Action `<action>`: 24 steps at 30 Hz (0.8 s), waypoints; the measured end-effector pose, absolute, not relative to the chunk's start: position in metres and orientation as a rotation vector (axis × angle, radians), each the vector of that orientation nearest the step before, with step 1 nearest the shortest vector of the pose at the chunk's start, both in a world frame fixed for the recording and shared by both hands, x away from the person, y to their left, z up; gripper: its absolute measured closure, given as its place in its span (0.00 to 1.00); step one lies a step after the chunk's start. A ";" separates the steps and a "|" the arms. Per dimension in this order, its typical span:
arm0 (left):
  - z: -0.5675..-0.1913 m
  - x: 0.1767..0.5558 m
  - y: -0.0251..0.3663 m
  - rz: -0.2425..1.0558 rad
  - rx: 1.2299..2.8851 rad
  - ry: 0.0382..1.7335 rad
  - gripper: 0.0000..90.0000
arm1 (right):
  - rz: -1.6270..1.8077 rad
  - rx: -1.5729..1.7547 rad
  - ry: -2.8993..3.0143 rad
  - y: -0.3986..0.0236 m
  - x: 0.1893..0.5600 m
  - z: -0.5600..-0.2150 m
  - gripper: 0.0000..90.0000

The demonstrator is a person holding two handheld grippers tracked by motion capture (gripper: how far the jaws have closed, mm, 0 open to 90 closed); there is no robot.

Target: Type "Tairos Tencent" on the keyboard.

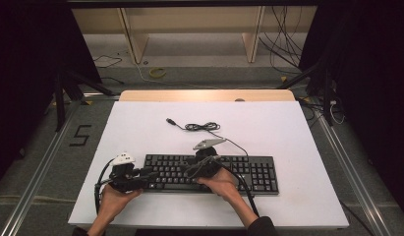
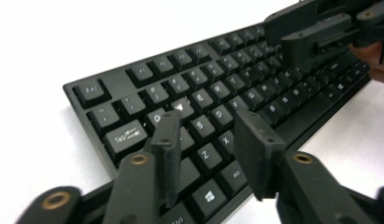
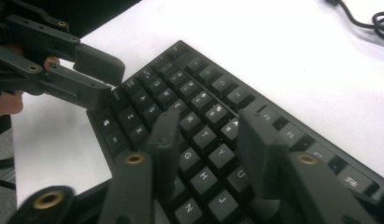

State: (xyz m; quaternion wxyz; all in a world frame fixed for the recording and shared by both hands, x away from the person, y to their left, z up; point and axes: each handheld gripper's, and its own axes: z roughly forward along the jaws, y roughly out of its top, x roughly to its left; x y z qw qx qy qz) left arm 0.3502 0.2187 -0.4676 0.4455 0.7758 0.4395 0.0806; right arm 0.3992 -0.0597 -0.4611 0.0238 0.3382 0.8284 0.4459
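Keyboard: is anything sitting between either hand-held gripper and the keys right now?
Nothing visible. The left hand-held gripper hangs open over the left end of the keyboard, and the right hand-held gripper hangs open over its middle keys. The coiled cable lies behind the keyboard.
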 end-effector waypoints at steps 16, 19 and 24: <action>-0.469 0.356 0.216 0.217 1.878 1.071 0.49 | 1.394 1.059 2.526 -0.073 0.393 -0.453 0.42; -0.469 0.357 0.217 0.218 1.876 1.062 0.58 | 1.406 1.059 2.506 -0.078 0.393 -0.451 0.42; -0.470 0.357 0.217 0.215 1.880 1.050 0.68 | 1.403 1.062 2.501 -0.083 0.392 -0.450 0.41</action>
